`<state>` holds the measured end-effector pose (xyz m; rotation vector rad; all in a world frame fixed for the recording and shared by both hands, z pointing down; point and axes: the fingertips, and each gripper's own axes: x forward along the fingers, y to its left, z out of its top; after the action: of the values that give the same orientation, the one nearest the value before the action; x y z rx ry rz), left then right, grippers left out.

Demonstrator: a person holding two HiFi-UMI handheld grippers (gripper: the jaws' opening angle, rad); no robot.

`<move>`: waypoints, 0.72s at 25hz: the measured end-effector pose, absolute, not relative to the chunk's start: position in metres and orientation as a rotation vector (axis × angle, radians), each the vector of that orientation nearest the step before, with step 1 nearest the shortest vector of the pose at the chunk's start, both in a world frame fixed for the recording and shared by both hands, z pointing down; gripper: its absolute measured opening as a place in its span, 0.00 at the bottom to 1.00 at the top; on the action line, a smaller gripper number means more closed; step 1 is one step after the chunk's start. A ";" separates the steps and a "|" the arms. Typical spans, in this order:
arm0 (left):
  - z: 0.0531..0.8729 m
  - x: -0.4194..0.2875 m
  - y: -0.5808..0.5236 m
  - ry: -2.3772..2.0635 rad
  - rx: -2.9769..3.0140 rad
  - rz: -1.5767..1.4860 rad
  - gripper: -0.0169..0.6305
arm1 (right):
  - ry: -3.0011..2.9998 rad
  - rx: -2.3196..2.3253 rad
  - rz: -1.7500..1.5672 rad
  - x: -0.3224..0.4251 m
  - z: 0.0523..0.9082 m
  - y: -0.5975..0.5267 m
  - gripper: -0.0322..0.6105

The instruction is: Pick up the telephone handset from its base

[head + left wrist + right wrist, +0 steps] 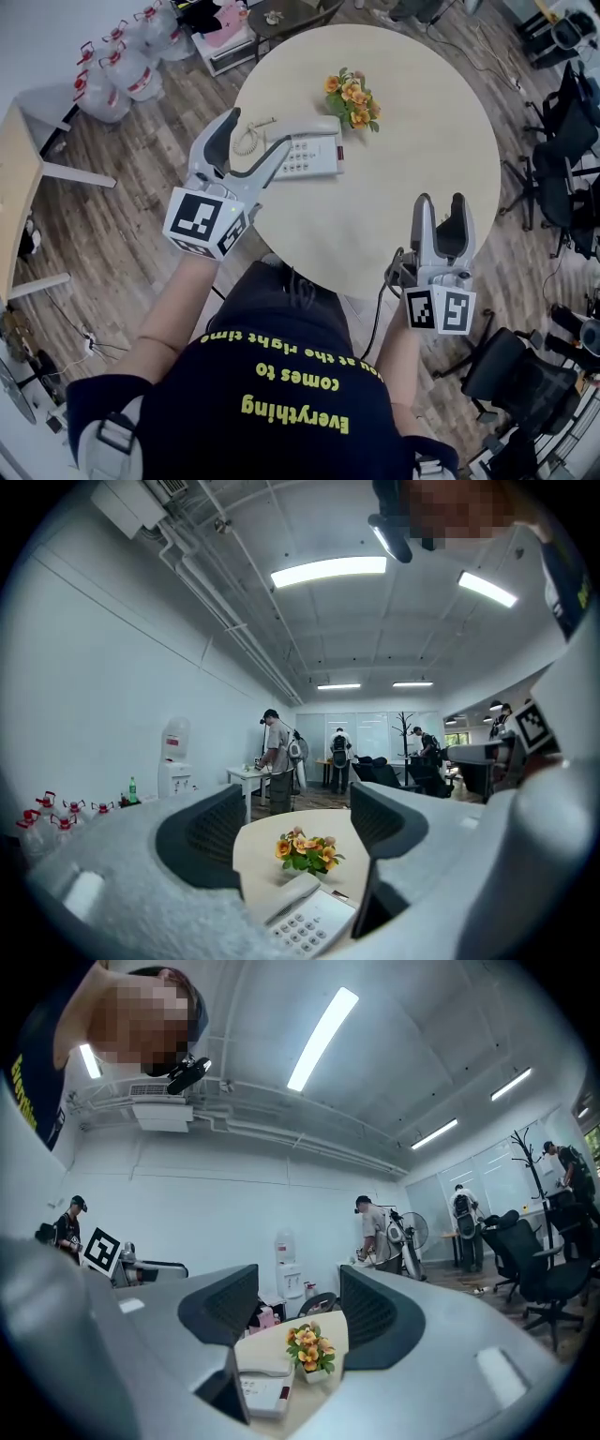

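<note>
Handset (292,126) sits on its base (314,161) on the round table (422,112); left gripper (255,137) spread wide beside it, right gripper (441,206) parted, empty. Risk: coiled cord (246,141) drags the base along.

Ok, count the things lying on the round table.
2. The phone, handset on its base, lies left of the table's middle in the head view; the flowers stand just beyond it, to its right. The left gripper hides a bit of the table's edge.
</note>
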<state>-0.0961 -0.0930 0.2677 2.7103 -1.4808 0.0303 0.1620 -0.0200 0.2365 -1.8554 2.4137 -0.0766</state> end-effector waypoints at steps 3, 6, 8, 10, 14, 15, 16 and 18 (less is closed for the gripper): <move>0.272 -0.084 -0.105 -1.506 2.692 0.036 0.59 | 2.433 -1.830 -0.091 0.177 0.241 -0.034 0.47; 0.277 -0.074 -0.113 -1.515 2.675 0.044 0.59 | 2.448 -1.820 -0.129 0.190 0.251 -0.044 0.47; 0.282 -0.070 -0.115 -1.516 2.666 0.052 0.59 | 2.455 -1.819 -0.151 0.194 0.257 -0.049 0.47; 0.287 -0.068 -0.115 -1.508 2.658 0.065 0.59 | 2.459 -1.819 -0.165 0.196 0.261 -0.053 0.47; 0.295 -0.068 -0.121 -1.476 2.659 0.082 0.59 | 2.457 -1.822 -0.173 0.189 0.262 -0.059 0.47; 0.297 -0.068 -0.124 -1.461 2.660 0.084 0.59 | 2.455 -1.828 -0.177 0.187 0.262 -0.060 0.47; 0.298 -0.067 -0.126 -1.441 2.659 0.083 0.59 | 2.450 -1.835 -0.181 0.186 0.262 -0.062 0.47; 0.299 -0.066 -0.131 -1.394 2.659 0.072 0.59 | 2.436 -1.849 -0.190 0.184 0.263 -0.064 0.47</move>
<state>-0.0658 -0.1306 0.2991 2.6588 -1.3941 0.0719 0.1837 -0.0639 0.2626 -1.8492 2.4357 -0.1896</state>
